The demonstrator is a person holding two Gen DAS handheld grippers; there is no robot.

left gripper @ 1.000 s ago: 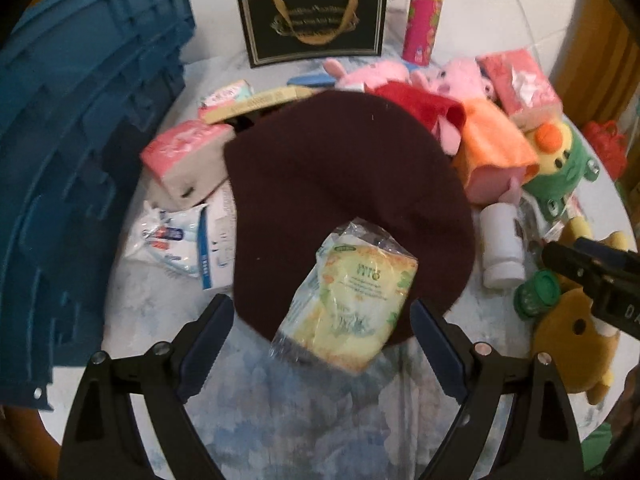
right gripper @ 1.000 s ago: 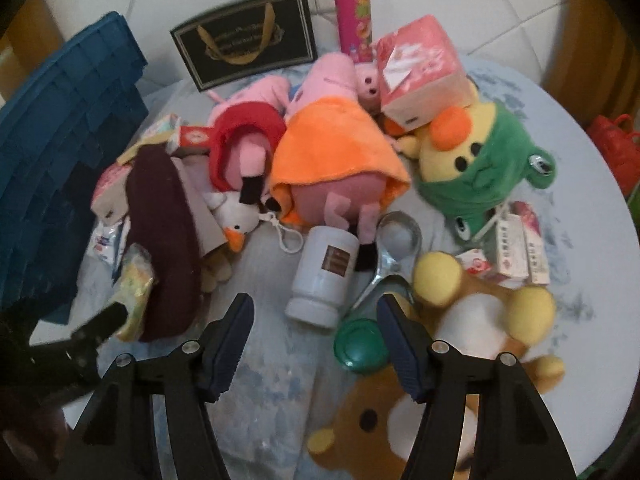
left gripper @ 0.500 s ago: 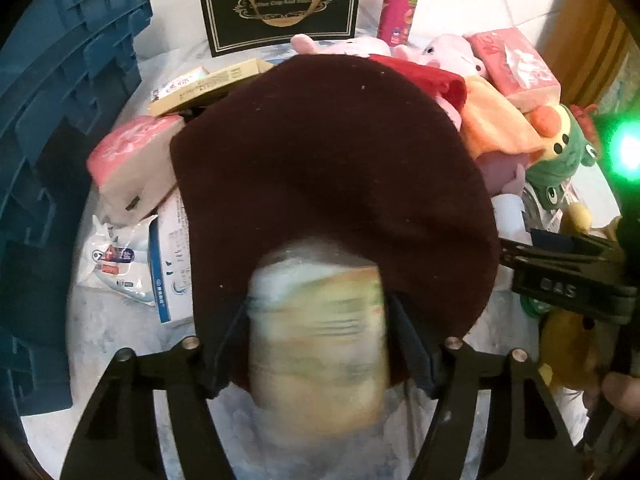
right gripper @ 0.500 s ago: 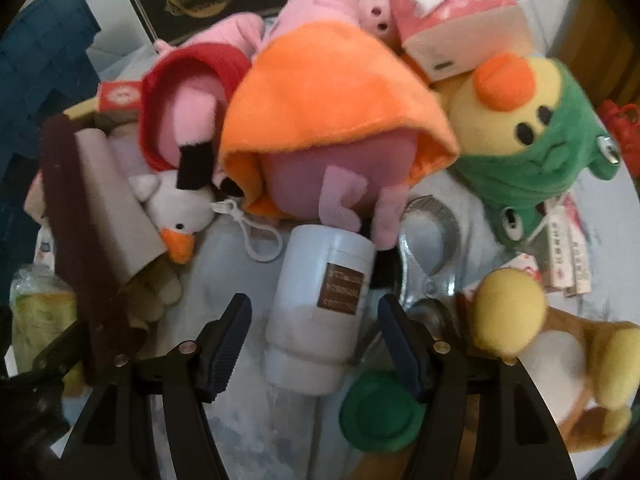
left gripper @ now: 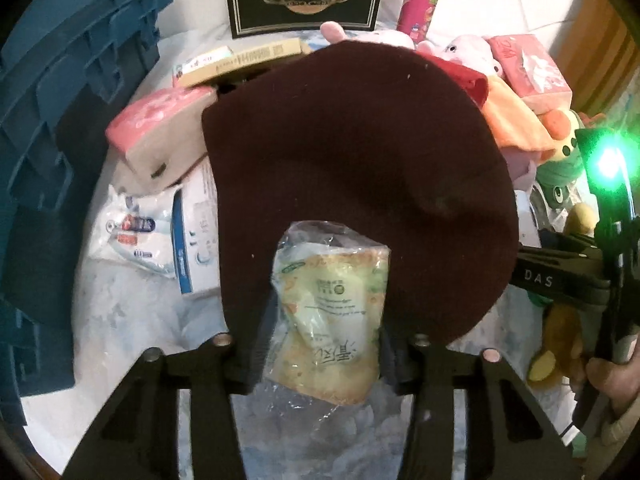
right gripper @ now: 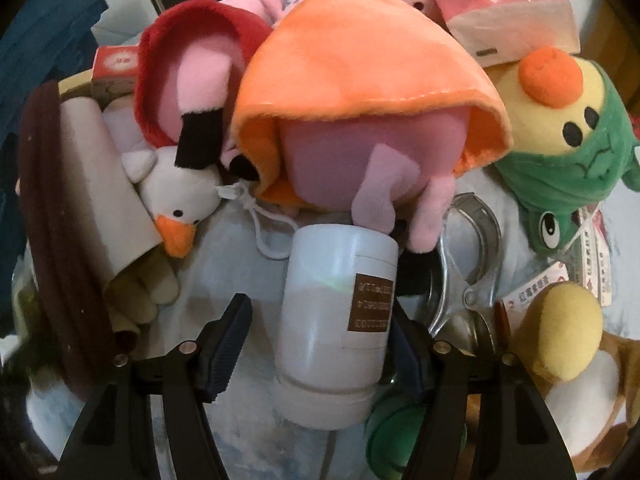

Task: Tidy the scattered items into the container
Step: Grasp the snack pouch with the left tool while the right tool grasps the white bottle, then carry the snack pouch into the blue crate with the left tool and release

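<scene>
Barely anything is tidied yet, as far as I can see: the blue crate (left gripper: 68,128) stands to the left of the maroon hat (left gripper: 356,168), and nothing I can make out has gone into it, though its inside is hidden from here. Tissue packs, plush toys, boxes and a tube lie around the hat on the pale cloth.

Right now both hands are starting on a pick. The left gripper (left gripper: 324,340) has its jaws drawn in on either side of the yellow snack packet (left gripper: 332,320), which lies partly on the near edge of the hat; the pads look pressed against the wrapper, so I judge it gripped, though not lifted. The right gripper (right gripper: 320,344) straddles the white bottle (right gripper: 336,320), which lies on its side to the right of the hat, below the orange-dressed pig plush (right gripper: 360,92). Its right pad seems to touch the bottle, while a gap shows between the left pad and the bottle, so it is not clamped yet.

Compared with a second ago, the left jaws have just been closing, from standing wide around the packet to hugging it, and the hat fills more of that view. The right jaws have also just been closing, with the bottle now between them; earlier that gripper hung higher, the bottle lying beyond its fingertips.

Everything still has to travel to the crate, these two items first.
</scene>
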